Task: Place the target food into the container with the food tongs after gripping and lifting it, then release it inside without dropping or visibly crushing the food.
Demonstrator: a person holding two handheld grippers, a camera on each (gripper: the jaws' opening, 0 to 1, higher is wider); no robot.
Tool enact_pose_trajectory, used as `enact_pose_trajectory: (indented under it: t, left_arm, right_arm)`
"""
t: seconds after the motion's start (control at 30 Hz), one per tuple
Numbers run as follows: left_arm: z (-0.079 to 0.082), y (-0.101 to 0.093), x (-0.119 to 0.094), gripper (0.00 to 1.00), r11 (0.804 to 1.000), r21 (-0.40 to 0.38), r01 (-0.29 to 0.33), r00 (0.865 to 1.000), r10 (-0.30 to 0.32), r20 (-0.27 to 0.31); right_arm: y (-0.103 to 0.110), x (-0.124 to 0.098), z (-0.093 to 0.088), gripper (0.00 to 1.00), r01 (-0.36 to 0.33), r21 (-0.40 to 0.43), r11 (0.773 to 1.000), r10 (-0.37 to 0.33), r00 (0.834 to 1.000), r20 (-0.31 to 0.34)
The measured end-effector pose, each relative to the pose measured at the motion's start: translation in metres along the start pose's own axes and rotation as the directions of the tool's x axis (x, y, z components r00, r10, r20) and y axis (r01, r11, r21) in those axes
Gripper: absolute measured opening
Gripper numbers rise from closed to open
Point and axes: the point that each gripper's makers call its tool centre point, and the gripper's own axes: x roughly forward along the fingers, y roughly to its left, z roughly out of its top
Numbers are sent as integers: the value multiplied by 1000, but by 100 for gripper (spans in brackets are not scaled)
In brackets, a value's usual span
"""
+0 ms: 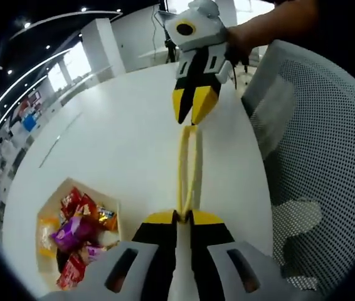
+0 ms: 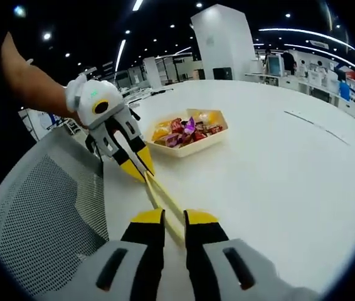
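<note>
Your left gripper (image 1: pixel 185 217) has its fingers clenched on one end of the pale yellow food tongs (image 1: pixel 189 166), which reach forward over the white counter (image 1: pixel 121 144) close to its edge. In the left gripper view your right gripper (image 1: pixel 193 116) hovers at the far tip of the tongs; its fingers look slightly parted, and you cannot tell whether they touch the tongs. In the right gripper view the tongs run between the right gripper's yellow fingers (image 2: pixel 147 227), which stand apart on either side.

The container (image 2: pixel 193 145), a tan tray, sits further in on the counter, well apart from the tongs, heaped with wrapped snacks (image 2: pixel 184 130) in red, purple and yellow.

A grey mesh chair (image 2: pixel 46 200) presses against the counter edge just beside both grippers.
</note>
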Motion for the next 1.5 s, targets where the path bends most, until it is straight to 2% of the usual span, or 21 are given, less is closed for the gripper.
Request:
enact_pose_trajectory:
  t: [0.1,0.2,0.3,0.53,0.67,0.77,0.97,1.03,1.13,1.27,1.37,1.43,1.5]
  left_arm:
    - [1,0,0,6,1000,-9,3,1000,-3,2]
    - [2,0,-1,19,1000,-16,5,1000,-5,11]
    - [4,2,-4,27,999,-46,-1,999,3,39]
    - [3,0,-7,29,999,-49,-9,999,10,36]
    - [3,7,-12,35,997,-76,-32,998,36,58]
    - [4,12,-19,35,995,-82,-49,996,54,65]
    - [16,19,-29,41,986,-152,-69,988,88,126]
    - [24,24,-35,43,977,-196,-83,979,117,168]
    - [30,28,-47,49,961,-259,-99,967,154,202]
    - [35,39,-66,54,934,-328,-142,941,230,248]
    - [36,50,-87,59,913,-368,-177,916,290,278]
    - [35,54,-97,66,894,-410,-181,901,318,295]
    - [30,61,-109,76,874,-443,-200,888,353,295]
  right_arm:
    - [-6,-7,9,14,25,14,1000,-26,999,28]
    - [-11,-15,21,18,52,47,998,-55,996,69]
    - [-13,-21,30,20,59,71,996,-66,992,111]
    - [-14,-30,37,22,79,105,991,-94,985,142]
    - [-15,-32,35,23,84,120,989,-101,985,143]
    - [-15,-35,35,23,88,127,988,-106,984,144]
    - [-23,-45,36,24,109,133,985,-128,981,144]
    - [-26,-50,40,25,119,131,984,-139,978,155]
    - [-33,-58,47,26,139,129,982,-160,972,173]
    - [-43,-71,54,29,183,112,977,-202,962,185]
    - [-46,-80,56,32,220,71,973,-229,956,182]
    - [-51,-84,56,37,264,25,964,-264,948,176]
    - [-55,-90,56,48,315,-14,949,-307,934,182]
